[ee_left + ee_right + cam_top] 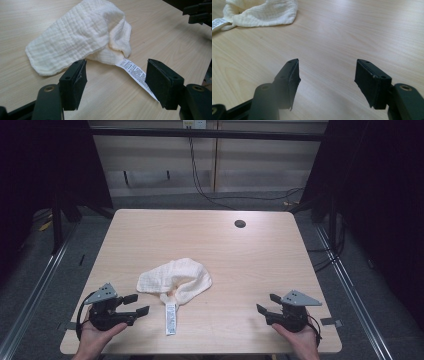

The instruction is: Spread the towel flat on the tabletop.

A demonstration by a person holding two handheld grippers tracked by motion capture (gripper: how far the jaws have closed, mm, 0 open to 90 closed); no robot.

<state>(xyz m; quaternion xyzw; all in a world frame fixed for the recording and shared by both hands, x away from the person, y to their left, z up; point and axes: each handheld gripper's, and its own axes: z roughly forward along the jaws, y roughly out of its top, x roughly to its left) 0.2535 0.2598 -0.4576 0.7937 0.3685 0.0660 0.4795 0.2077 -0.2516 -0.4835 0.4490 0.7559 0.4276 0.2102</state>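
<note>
A pale wooden bench (210, 240) stood in a dark room, with a grey floor and loose cables beyond its far edge. A crumpled white cloth (175, 280) lay a little left of the middle, nearer the near edge, and its long white label (171, 318) trailed straight toward that edge.

The left hand-held gripper (136, 304) rested at the near left corner, jaws apart and empty, pointing at the cloth, which lay just ahead and near its tips without touching. The right hand-held gripper (266, 304) sat at the near right corner, jaws likewise wide apart and empty, well apart from the cloth.

The high view gave both hands and the round hole (240, 224) near the far edge. The left gripper view brought out the cloth's (80, 32) waffled weave and the printed lines on the label (136, 75), which ran behind one jaw. The right gripper view caught only the cloth's (262, 12) edge at its top left, with bare wood between the jaws.
</note>
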